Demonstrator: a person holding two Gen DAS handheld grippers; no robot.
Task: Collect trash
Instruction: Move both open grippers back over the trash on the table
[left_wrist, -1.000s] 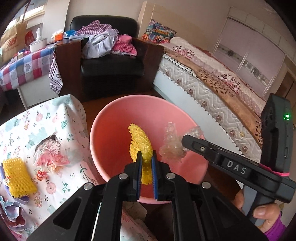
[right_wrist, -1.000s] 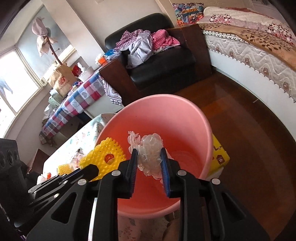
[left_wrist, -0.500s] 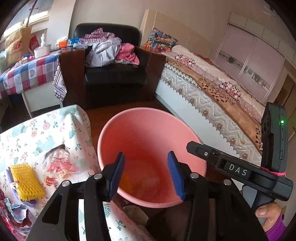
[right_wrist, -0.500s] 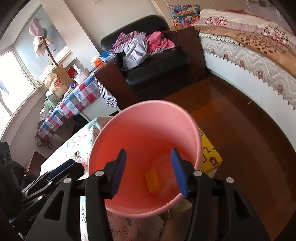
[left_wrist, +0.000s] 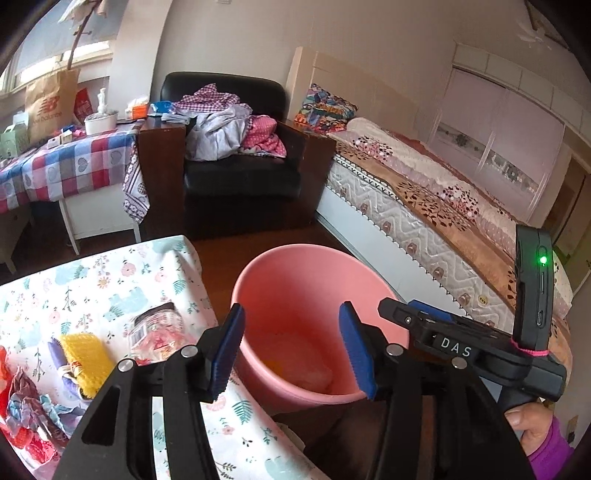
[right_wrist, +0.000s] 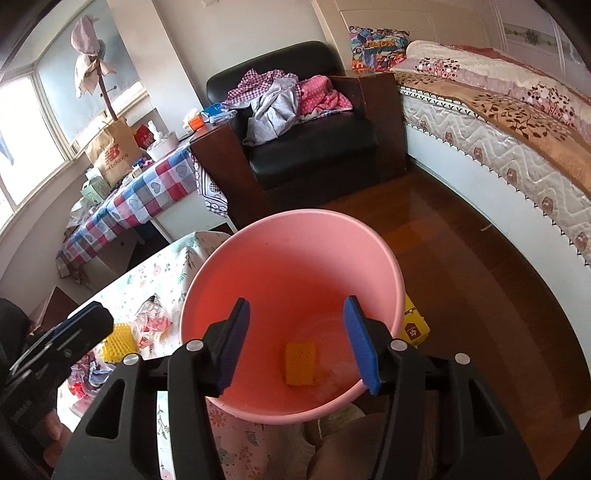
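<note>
Your left gripper (left_wrist: 291, 349) opening, nothing between its jaws, pink bucket (left_wrist: 280, 273) just beyond; your right gripper (right_wrist: 301, 345) spread and empty, 1 yellow foam piece (right_wrist: 300, 363) below its fingertips in the bucket

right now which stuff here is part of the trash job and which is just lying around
Job: pink bucket, yellow foam piece inside it, yellow foam net, clear wrapper and crumpled paper on the floral table.

Lying around: armchair clothes, bed, paper bag.
</note>
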